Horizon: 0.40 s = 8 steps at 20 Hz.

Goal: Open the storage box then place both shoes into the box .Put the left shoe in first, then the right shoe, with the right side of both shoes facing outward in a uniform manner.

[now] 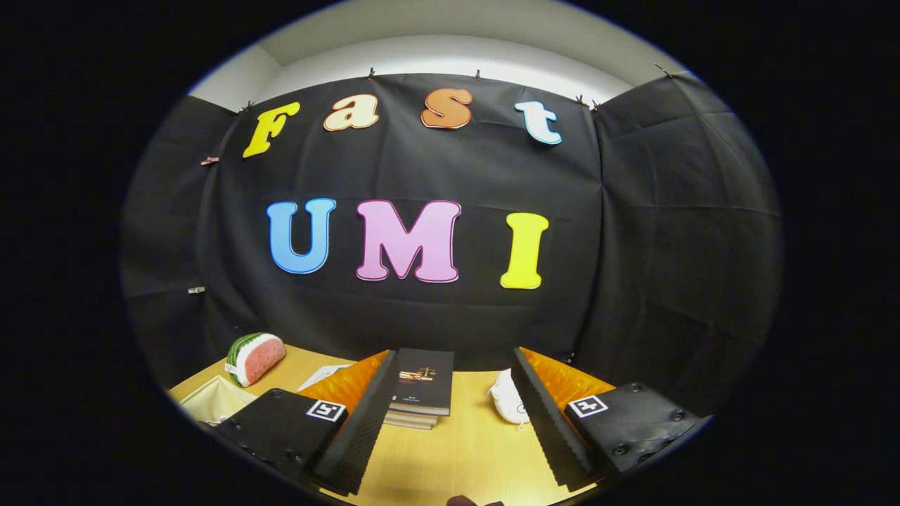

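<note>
My gripper (450,393) is held above a wooden table (457,443), open wide with nothing between its fingers. Just inside the right finger (545,422) a small white object (508,397) lies on the table; whether it is part of a shoe I cannot tell. A pale cloth-like container edge (211,400) shows beyond the left finger (362,422), partly hidden by it.
A stack of dark books (422,386) lies on the table ahead, close to the left finger. A watermelon-slice toy (254,357) stands at the table's far left near the booth wall. A sheet of white paper (323,374) lies behind the left finger.
</note>
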{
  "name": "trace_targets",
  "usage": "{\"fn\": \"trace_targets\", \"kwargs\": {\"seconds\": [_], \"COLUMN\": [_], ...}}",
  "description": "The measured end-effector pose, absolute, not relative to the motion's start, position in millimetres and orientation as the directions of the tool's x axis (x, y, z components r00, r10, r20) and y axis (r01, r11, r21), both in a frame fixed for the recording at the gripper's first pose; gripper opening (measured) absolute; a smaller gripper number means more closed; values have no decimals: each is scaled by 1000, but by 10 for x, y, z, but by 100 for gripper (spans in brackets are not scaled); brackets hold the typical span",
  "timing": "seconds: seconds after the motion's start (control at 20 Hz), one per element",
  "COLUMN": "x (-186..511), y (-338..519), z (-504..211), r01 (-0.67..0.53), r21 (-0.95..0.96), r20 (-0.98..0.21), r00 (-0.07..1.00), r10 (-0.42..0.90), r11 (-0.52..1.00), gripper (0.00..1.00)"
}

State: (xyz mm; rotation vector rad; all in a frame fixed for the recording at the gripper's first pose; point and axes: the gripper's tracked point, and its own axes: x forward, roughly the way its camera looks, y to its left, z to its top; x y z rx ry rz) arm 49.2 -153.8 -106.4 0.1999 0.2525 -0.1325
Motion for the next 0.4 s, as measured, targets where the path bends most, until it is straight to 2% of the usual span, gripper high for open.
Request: {"fn": "trace_targets", "kwargs": {"seconds": [0.4], "x": [504], "y": [-1569], "z": [-1109], "r01": [178], "r21": [197], "r20": [-279], "r00": [953], "r10": [-118], "r11": [964], "gripper": [99]}}
